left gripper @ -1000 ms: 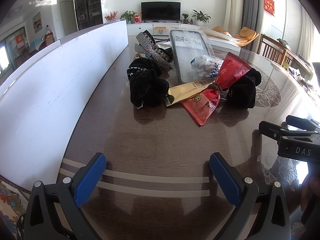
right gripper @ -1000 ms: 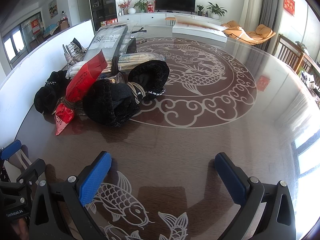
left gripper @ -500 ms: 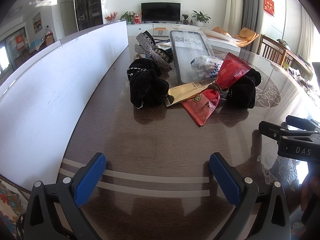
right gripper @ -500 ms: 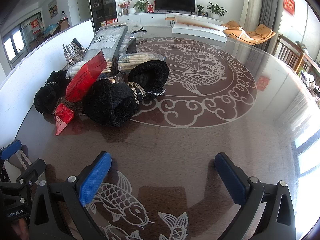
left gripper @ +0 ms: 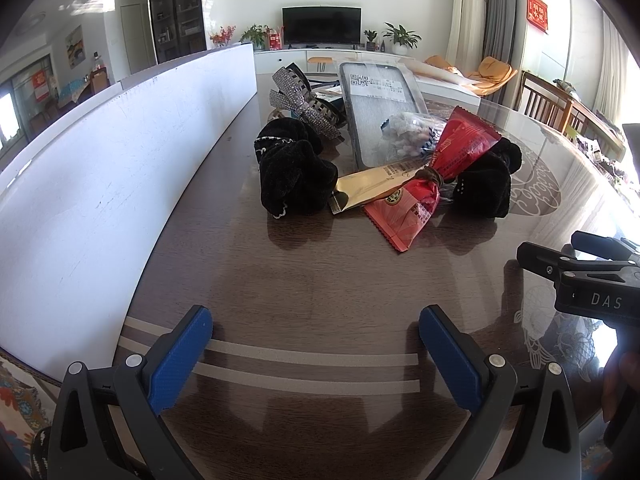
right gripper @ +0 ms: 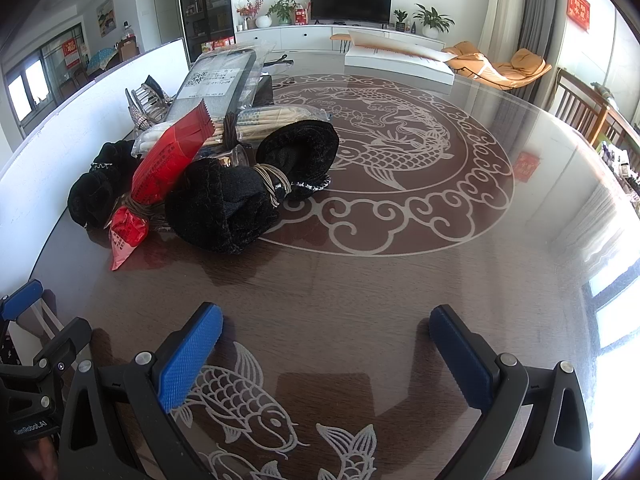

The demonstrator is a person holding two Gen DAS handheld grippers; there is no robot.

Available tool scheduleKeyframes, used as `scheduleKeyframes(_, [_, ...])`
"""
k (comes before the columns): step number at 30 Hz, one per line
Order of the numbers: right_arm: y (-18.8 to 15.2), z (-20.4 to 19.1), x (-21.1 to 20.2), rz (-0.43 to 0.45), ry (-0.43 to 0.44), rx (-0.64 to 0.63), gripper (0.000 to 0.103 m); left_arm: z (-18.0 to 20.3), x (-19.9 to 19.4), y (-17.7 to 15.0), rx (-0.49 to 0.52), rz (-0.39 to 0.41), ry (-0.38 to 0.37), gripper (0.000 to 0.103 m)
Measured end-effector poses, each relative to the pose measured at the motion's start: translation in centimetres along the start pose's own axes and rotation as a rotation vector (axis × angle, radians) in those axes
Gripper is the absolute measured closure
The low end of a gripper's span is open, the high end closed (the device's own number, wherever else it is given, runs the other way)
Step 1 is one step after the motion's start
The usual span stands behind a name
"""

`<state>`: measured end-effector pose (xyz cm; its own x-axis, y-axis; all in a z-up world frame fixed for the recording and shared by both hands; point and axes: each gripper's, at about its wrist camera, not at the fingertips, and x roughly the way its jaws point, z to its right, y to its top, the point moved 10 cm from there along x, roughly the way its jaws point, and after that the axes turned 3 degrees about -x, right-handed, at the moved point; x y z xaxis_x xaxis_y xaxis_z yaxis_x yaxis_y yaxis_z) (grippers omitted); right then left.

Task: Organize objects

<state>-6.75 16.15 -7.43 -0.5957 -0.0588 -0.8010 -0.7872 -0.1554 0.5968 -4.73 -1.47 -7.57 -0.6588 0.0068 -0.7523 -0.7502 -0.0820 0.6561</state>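
Note:
A pile of objects lies on the dark round table: a black scrunchie, a red snack packet tied with a band, a gold packet, a bundled black cloth, a packaged phone case and a rhinestone hair clip. In the right wrist view the black cloth lies nearest, with the red packet to its left and a chopstick pack behind. My left gripper and right gripper are open, empty and short of the pile.
A white board stands along the table's left edge. A white box lies at the far side. Chairs stand to the right. The right gripper's side shows in the left wrist view.

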Motion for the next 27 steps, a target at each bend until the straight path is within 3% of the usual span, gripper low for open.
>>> scheduleKeyframes(19, [-0.05, -0.08, 0.00, 0.002, 0.002, -0.003, 0.000, 0.17, 0.15, 0.23, -0.013, 0.000, -0.014, 0.000])
scheduleKeyframes(27, [-0.40, -0.20, -0.14, -0.002, 0.040, -0.047, 0.000, 0.18, 0.21, 0.25, -0.013, -0.001, -0.014, 0.000])
